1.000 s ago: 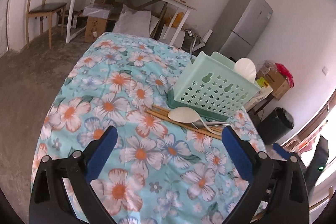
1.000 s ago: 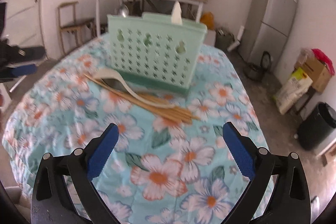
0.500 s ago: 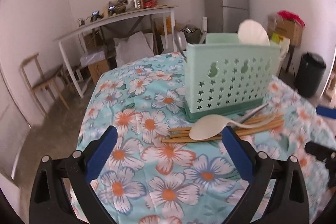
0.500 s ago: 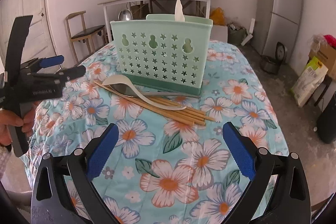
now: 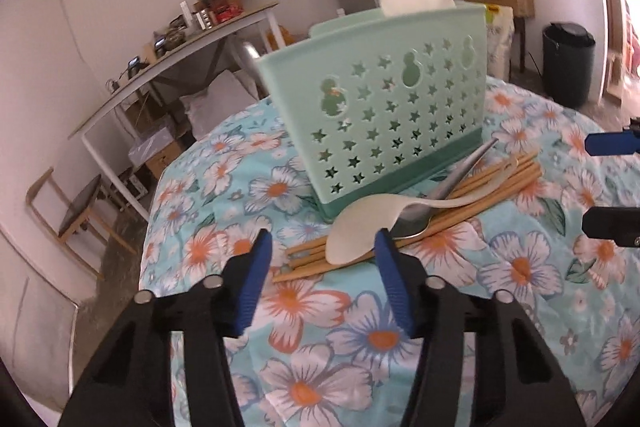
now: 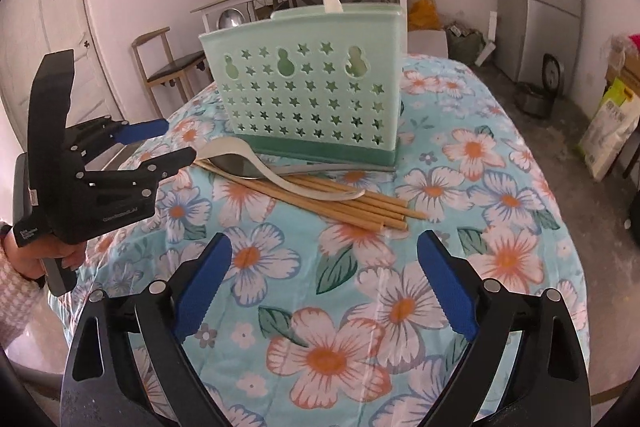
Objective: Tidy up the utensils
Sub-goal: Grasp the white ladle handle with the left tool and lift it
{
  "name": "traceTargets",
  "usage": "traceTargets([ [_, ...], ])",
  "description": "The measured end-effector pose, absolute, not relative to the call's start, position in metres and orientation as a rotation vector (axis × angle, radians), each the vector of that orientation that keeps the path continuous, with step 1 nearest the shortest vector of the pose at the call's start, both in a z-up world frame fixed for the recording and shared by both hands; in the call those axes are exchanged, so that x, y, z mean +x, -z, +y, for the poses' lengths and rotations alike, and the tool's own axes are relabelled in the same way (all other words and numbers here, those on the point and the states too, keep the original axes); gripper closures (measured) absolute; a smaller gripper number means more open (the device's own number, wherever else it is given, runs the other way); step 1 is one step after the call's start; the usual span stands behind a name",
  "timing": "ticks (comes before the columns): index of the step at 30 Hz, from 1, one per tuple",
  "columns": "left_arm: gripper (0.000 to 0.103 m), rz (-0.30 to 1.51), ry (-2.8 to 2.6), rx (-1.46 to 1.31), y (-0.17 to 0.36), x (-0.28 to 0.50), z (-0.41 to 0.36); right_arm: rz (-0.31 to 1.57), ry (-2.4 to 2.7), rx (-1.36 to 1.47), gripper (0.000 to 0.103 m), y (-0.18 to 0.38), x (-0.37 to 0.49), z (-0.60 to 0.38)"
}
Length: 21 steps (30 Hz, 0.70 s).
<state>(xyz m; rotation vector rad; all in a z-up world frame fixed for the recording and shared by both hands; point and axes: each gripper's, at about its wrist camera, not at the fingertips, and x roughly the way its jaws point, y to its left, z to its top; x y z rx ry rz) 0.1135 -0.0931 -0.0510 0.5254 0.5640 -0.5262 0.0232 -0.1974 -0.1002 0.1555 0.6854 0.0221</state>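
Left gripper (image 5: pixel 320 247) spread around white spoon (image 5: pixel 360 233) bowl atop chopsticks (image 5: pixel 472 187), beside caddy (image 5: pixel 380 115). Right gripper (image 6: pixel 322 283) spread wide, empty, above tablecloth (image 6: pixel 500 195).

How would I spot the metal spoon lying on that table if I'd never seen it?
Find the mint-green holder with star holes on the flowered tablecloth. In front of it lies a row of wooden chopsticks. The metal spoon rests on them, its shiny grey bowl half covered by a cream plastic spoon.
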Motion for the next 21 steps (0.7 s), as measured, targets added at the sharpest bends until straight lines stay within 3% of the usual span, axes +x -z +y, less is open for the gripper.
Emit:
traceTargets([
  [11,0.078,0.575,0.589,0.643,0.067,0.115,-0.122,0.715,-0.039,0.204,0.018,0.112,0.031,-0.205],
  [21,0.079,0.585,0.588,0.633,0.06,0.124,-0.131,0.716,-0.04,0.249,0.018,0.117,0.029,-0.212],
])
